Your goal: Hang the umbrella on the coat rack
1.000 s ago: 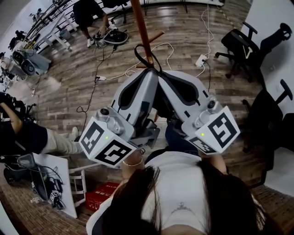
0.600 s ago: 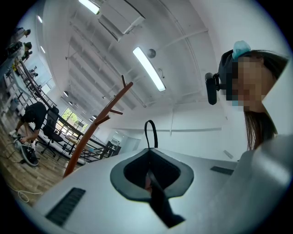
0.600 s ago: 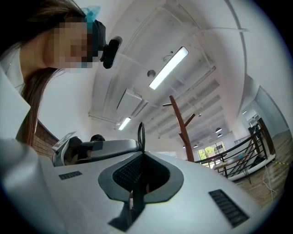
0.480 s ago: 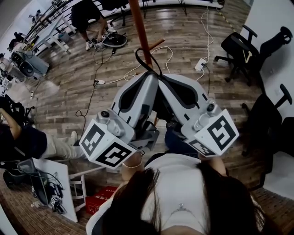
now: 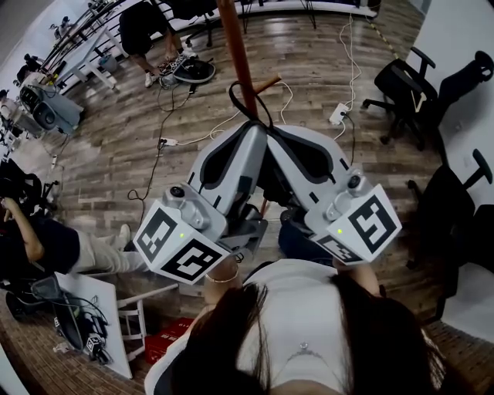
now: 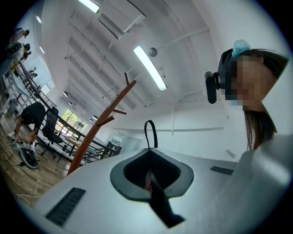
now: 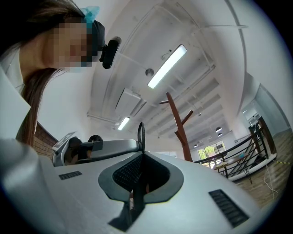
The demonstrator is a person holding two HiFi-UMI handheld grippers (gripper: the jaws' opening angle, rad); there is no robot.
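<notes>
Both grippers are raised in front of me with their tips pressed together. The left gripper (image 5: 258,128) and the right gripper (image 5: 272,129) are each shut on the umbrella's black strap, whose loop (image 5: 245,99) stands up above the tips. The rest of the umbrella is hidden under the grippers. The brown wooden coat rack pole (image 5: 237,50) rises just beyond the loop, with a peg (image 5: 265,82) right beside it. In the left gripper view the loop (image 6: 150,132) pokes over the shut gripper (image 6: 149,153), the rack (image 6: 101,125) to its left. In the right gripper view the strap (image 7: 141,135) rises from the gripper (image 7: 142,157), the rack (image 7: 178,125) to its right.
Black office chairs (image 5: 411,81) stand at the right. Cables (image 5: 193,122) and a power strip (image 5: 337,114) lie on the wooden floor round the rack's foot. One person (image 5: 54,243) sits at the left, another (image 5: 150,23) crouches at the back. A white table (image 5: 104,308) stands lower left.
The rack's pole and peg have drawn a little closer to the strap loop. Both grippers stay shut on the strap, tips together.
</notes>
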